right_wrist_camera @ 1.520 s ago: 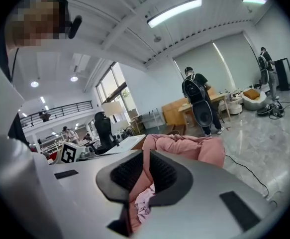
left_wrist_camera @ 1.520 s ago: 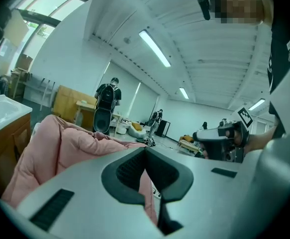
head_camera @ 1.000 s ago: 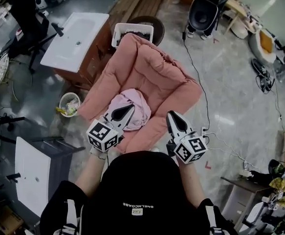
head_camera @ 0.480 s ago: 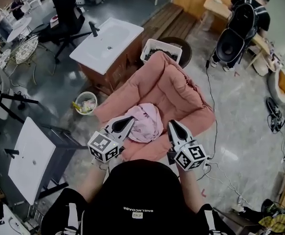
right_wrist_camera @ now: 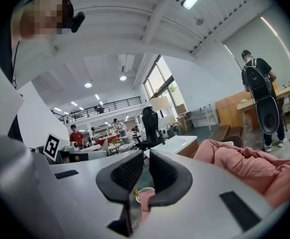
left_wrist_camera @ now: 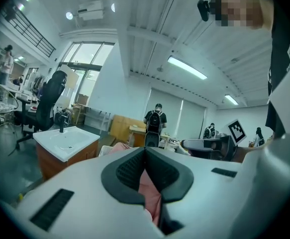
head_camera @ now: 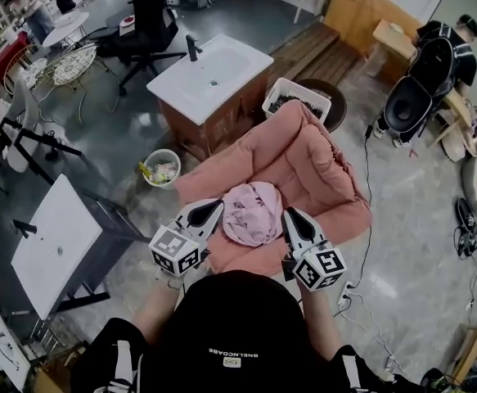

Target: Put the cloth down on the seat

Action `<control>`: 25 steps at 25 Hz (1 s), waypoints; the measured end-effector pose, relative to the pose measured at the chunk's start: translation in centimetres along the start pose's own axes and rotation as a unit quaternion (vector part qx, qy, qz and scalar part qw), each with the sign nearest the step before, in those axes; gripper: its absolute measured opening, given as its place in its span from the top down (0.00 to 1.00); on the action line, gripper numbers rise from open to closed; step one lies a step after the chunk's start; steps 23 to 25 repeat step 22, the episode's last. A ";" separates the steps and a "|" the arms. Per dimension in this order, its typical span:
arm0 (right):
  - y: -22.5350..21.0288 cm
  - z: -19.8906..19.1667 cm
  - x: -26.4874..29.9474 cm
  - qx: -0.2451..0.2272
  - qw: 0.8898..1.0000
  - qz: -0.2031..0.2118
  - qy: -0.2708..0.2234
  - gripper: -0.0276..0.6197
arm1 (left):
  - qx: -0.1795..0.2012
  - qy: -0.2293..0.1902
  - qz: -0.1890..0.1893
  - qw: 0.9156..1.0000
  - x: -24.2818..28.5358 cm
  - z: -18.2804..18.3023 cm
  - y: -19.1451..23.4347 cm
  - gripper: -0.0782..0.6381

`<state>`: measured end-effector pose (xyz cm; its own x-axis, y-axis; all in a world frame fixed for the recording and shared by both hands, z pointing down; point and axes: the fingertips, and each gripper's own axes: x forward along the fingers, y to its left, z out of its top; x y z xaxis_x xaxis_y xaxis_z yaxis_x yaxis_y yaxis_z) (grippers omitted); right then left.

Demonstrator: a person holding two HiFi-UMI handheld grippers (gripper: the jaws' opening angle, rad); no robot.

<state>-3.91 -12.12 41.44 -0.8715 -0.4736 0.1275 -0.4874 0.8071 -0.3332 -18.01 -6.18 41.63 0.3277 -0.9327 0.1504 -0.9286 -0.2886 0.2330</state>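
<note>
Cloth (head_camera: 253,213) lies bunched on the pink seat (head_camera: 303,158), towards its front edge, between the two tools. Left tool (head_camera: 214,208) has its pads pressed together, with its tip just beside the cloth's left edge. Right tool (head_camera: 290,218) stands near the cloth's right edge, its jaws a narrow slit apart with nothing between them. Main risk: if the left tip has caught a fold, pulling it back could drag the cloth forward and off the seat. The loose heap could also slide off, as it sits close to the front. Whether the left tip touches the cloth cannot be told from the head view. Pink shows in the gap below the left pads, but whether it is cloth or seat cannot be made out. The person's head (head_camera: 238,318) hides the seat's front edge.
</note>
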 end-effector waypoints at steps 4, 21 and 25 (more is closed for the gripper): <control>0.7 -0.4 0.3 0.000 1.000 0.009 0.003 0.87 | 0.000 0.002 0.011 1.000 -0.7 -0.5 0.2 0.87; 0.7 -0.6 -0.1 0.004 1.000 0.004 0.005 0.87 | 0.017 0.011 -0.015 1.000 -0.1 -0.5 -1.3 0.87; 0.7 -0.6 -0.2 0.003 1.000 0.003 0.005 0.87 | 0.024 0.015 -0.016 0.999 0.0 -0.5 -1.5 0.87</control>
